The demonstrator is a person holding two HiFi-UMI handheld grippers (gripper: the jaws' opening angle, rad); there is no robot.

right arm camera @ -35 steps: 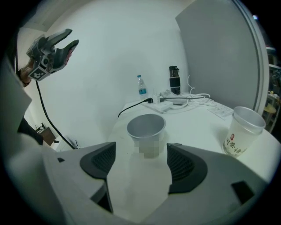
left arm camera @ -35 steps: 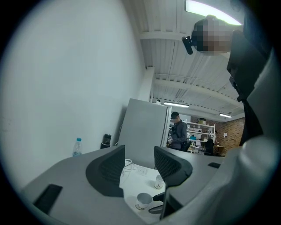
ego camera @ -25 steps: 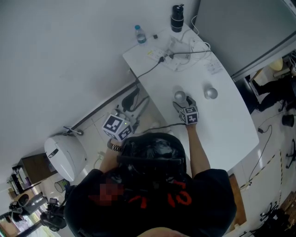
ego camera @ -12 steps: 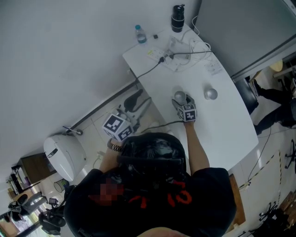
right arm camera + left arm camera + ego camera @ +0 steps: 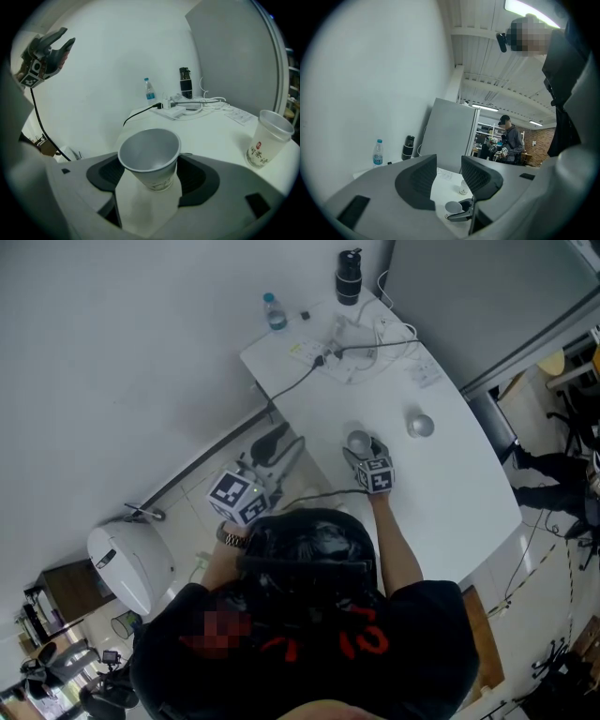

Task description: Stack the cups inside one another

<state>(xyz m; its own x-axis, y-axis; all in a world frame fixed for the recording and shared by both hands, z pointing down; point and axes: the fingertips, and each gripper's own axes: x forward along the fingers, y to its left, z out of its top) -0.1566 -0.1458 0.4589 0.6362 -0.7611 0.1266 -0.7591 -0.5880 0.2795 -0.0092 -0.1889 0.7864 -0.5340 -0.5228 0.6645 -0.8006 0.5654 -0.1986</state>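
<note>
Two paper cups stand on the white table. My right gripper has the nearer cup between its jaws. In the right gripper view this cup stands upright in the gap, with a pad close on either side and its rim still round. This gripper is open. The second cup stands apart to the right. My left gripper hangs off the table's left edge. Its jaws have just been closing, and it is open with nothing between them.
At the table's far end are a water bottle, a black flask, a power strip with cables and a paper sheet. A white bin stands on the floor at the left. A person stands far off.
The head view has shifted a little. The right gripper stays around the nearer cup, and the left gripper keeps its place beside the table.
</note>
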